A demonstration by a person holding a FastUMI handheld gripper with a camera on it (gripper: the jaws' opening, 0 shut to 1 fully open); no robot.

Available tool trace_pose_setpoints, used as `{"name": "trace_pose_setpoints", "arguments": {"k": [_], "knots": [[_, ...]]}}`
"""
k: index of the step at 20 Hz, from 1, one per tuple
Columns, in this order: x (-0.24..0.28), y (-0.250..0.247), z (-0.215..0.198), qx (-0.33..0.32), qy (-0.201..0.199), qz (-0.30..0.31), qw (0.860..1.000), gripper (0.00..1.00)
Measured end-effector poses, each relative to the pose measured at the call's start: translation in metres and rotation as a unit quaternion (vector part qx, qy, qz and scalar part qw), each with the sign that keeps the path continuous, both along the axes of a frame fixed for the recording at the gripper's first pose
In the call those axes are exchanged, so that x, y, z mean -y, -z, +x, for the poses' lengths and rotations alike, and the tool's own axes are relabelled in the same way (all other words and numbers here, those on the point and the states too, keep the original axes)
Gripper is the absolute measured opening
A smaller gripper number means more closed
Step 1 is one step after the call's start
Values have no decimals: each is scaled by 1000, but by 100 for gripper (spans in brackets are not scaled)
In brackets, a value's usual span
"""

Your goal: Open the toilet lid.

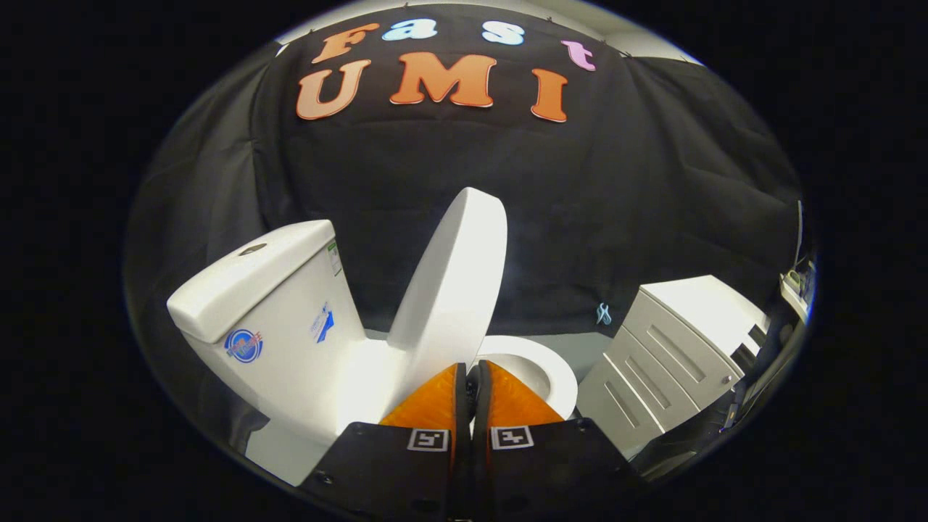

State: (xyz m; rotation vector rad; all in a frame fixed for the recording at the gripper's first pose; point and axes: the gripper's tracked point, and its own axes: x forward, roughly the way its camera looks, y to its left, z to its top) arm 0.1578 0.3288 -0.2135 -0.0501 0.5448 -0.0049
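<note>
White lid (453, 283) raised, tilted short of tank (268, 304) at left. Gripper (471, 371) closed, empty, just near of lid. Next: nudge lid back to tank.

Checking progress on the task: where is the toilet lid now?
The toilet lid stands raised just ahead of the shut hand-held gripper, between the tank and the seat.

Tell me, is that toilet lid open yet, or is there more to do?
Mostly done: the lid stands raised off the seat, tilted toward the tank without resting on it. The gripper sits at the lid's lower edge, fingers together, pinching nothing. Left: perhaps tipping the lid fully back.
</note>
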Motion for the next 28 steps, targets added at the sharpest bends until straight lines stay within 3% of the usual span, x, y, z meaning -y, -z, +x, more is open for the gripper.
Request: {"name": "trace_pose_setpoints", "arguments": {"k": [11,28], "knots": [[-83,-26,-6,29,-47,-45,998,8],[-169,-29,-15,50,-100,-39,993,8]]}}
